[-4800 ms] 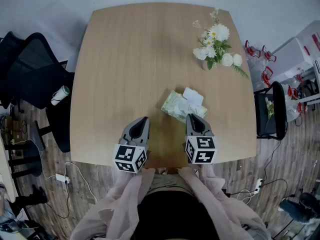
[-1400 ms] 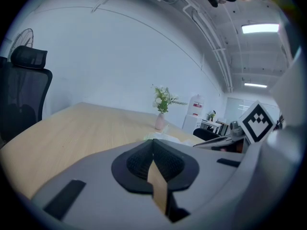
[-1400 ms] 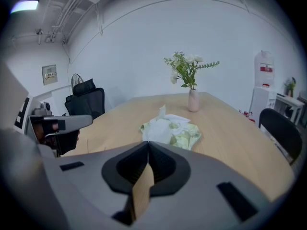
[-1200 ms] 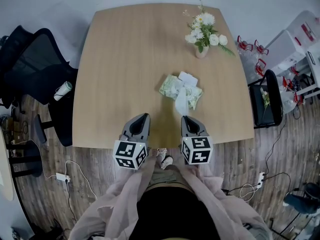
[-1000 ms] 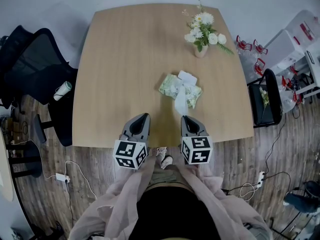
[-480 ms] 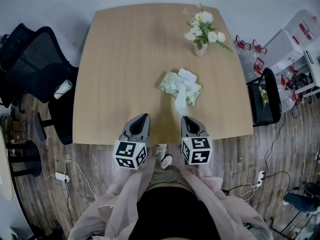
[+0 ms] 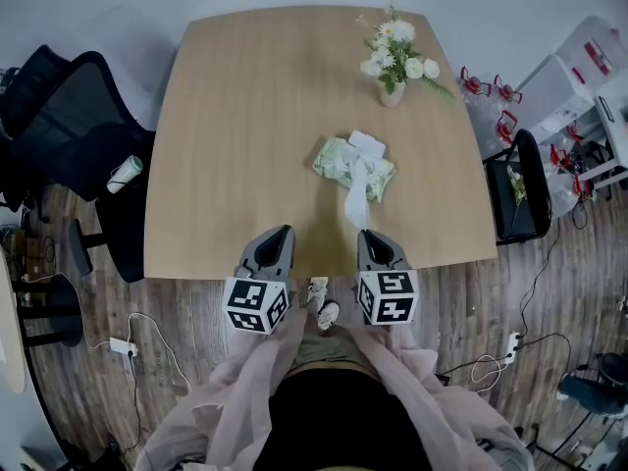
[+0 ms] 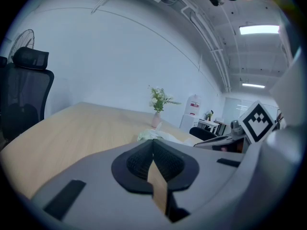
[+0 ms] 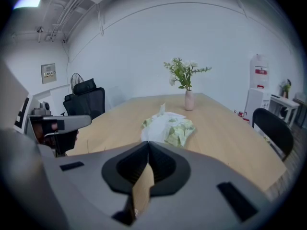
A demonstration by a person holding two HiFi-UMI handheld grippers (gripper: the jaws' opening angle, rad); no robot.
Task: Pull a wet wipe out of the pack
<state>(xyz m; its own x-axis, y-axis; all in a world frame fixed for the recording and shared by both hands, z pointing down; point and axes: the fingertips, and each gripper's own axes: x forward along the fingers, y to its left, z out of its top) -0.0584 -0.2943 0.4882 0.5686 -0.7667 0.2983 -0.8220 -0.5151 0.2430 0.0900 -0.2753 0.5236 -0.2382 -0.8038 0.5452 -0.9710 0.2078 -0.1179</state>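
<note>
The green wet wipe pack (image 7: 339, 160) lies in the middle of the wooden table (image 7: 245, 116), with its flap up. A white wipe (image 7: 356, 199) stretches from the pack's opening towards me, down to my right gripper (image 7: 371, 234). That gripper is shut on the wipe's near end at the table's front edge. In the right gripper view the wipe (image 9: 154, 131) runs from the pack (image 9: 178, 128) into the closed jaws of the right gripper (image 9: 147, 143). My left gripper (image 7: 283, 232) hovers beside it at the front edge, shut and holding nothing; the left gripper (image 8: 153, 140) shows its jaws together.
A vase of white flowers (image 7: 391, 62) stands at the table's far right. A black office chair (image 7: 59, 135) with a roll (image 7: 122, 177) on it is to the left. Another black chair (image 7: 520, 194) and shelving stand to the right.
The wipe has been drawn out longer between the pack and my right gripper, which has pulled back slightly towards me. The left gripper has stayed put.
</note>
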